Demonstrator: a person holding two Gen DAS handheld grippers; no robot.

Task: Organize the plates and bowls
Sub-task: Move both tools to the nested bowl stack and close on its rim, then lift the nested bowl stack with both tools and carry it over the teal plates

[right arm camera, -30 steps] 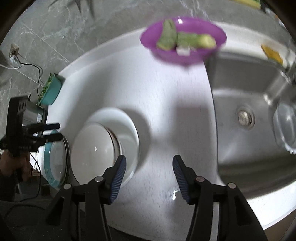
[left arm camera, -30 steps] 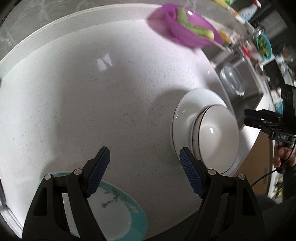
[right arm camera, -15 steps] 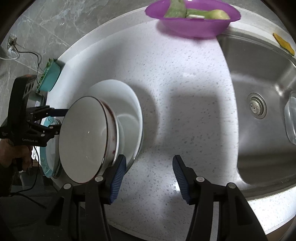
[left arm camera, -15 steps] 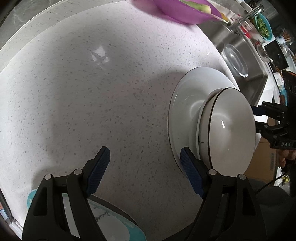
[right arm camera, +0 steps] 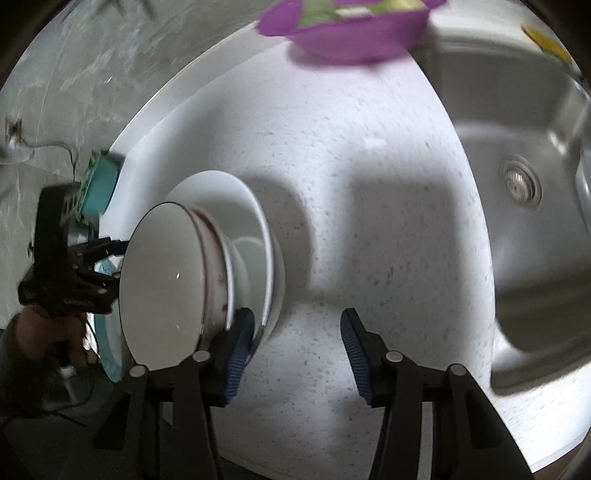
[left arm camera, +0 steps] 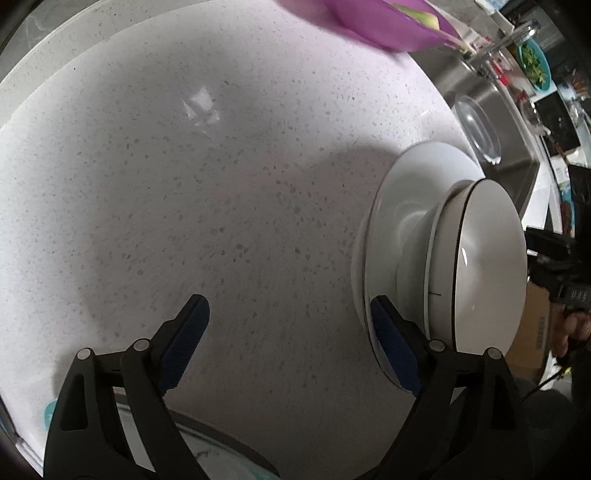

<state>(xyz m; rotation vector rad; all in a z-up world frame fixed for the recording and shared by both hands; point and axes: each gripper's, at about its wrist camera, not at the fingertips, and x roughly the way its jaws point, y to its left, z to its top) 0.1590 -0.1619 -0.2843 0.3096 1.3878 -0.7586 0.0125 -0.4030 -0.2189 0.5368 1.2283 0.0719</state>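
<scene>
A white plate [left arm camera: 399, 206] lies on the speckled counter with a white bowl [left arm camera: 480, 258] on top. My left gripper [left arm camera: 291, 343] hangs over bare counter just left of it. Its jaws are opening with nothing between them, and its right finger [left arm camera: 395, 347] overlaps the plate's near rim. In the right wrist view the same bowl [right arm camera: 162, 288] and plate [right arm camera: 255, 229] sit at the left. My right gripper [right arm camera: 297, 343] is closing over bare counter, its left finger [right arm camera: 240, 343] by the rim. A teal-rimmed plate [left arm camera: 221, 461] lies under the left gripper.
A purple bowl [right arm camera: 351, 26] with green food stands at the back of the counter. The steel sink [right arm camera: 517, 221] lies to the right, with a glass dish [left arm camera: 480, 129] in it. A teal container [right arm camera: 99, 188] sits by the wall. The counter's front edge runs close below both grippers.
Both grippers have come down closer to the counter, so the plate and bowl loom larger. The left jaws stand wider; the right jaws are slightly narrower.
</scene>
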